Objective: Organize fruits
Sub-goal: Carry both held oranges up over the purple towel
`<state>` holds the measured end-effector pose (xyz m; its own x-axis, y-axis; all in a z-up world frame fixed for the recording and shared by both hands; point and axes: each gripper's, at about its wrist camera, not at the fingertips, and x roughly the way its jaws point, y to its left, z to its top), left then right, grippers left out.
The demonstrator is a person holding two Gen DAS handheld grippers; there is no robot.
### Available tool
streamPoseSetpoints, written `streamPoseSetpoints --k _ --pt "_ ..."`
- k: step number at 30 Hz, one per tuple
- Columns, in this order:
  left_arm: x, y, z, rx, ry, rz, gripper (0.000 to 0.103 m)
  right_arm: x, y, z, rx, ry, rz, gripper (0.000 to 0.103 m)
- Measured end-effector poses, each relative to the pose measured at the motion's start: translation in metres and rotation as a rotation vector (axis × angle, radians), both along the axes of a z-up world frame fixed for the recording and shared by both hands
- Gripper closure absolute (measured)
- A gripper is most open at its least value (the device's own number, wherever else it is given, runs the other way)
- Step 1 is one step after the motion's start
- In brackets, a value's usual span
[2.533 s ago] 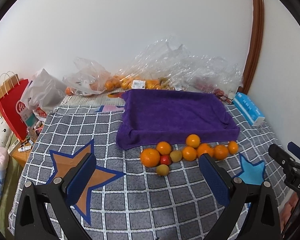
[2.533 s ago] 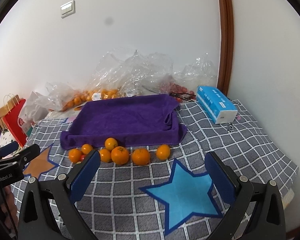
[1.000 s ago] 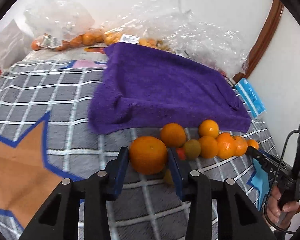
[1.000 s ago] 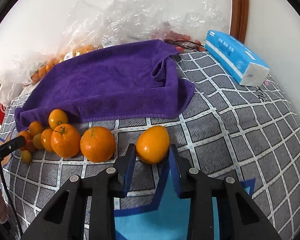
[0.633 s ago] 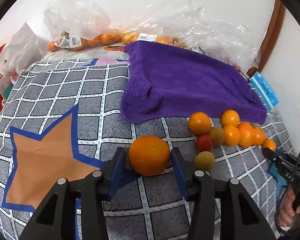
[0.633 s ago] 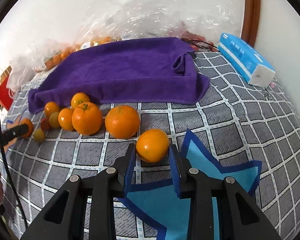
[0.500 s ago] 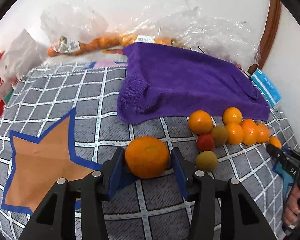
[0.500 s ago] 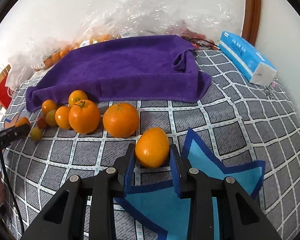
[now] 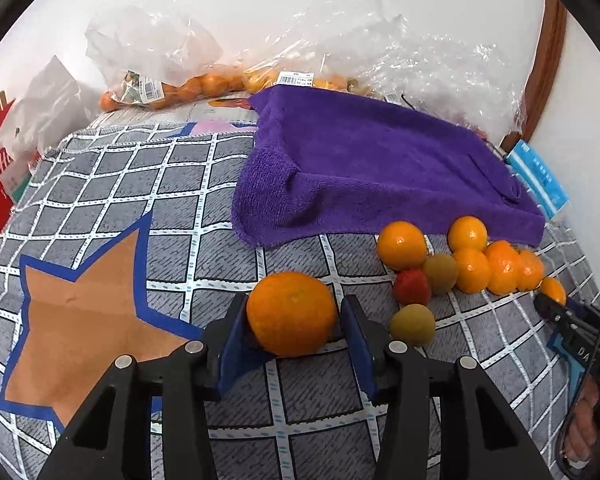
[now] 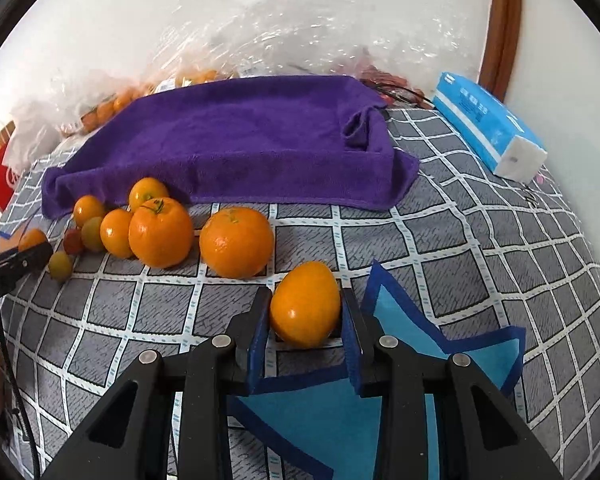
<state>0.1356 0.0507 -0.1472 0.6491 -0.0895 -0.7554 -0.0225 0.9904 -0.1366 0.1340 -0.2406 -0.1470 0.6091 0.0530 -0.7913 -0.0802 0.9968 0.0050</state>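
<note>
Left wrist view: the left gripper (image 9: 294, 320) has its blue pads pressed to both sides of a large orange (image 9: 291, 313), held just over the grey checked cloth (image 9: 112, 184) at the edge of the orange star patch (image 9: 84, 312); to its right lie a small greenish fruit (image 9: 412, 324), a red fruit (image 9: 411, 286) and a cluster of small oranges (image 9: 470, 258) close to the front hem of the purple towel (image 9: 364, 160); the towel is draped with raised edges, like a shallow tray, and nothing lies on it; behind it, plastic bags (image 9: 188, 80) hold more oranges against the wall

Right wrist view: the right gripper (image 10: 305, 316) is closed narrowly on a small oval orange (image 10: 305, 310), both pads touching it, above the cloth beside the blue star patch (image 10: 404, 320); two bigger oranges (image 10: 236, 242) sit just left of it, with the smaller fruits trailing further left; a blue tissue pack (image 10: 488, 128) lies right of the towel; whether either held fruit touches the cloth I cannot tell
</note>
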Motion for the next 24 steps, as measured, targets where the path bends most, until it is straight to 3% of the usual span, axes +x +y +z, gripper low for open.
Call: streamPoseSetpoints --k 5,9,16,24 --pt "-0.005 0.017 -0.001 -0.164 -0.026 -0.02 0.064 -0.004 -0.001 0.002 0.007 -0.023 -0.005 0.07" --pt "-0.01 0.013 0.001 -0.173 -0.04 -0.033 0.064 -0.008 -0.004 0.006 0.027 -0.047 -0.013 0.07" --pt "-0.02 0.008 0.009 -0.207 0.01 -0.059 0.064 -0.017 -0.005 0.014 0.051 -0.047 0.023 0.07" --pt "-0.018 0.001 0.054 -0.218 -0.067 -0.081 0.064 -0.023 0.013 0.057 0.059 -0.14 0.055 0.07"
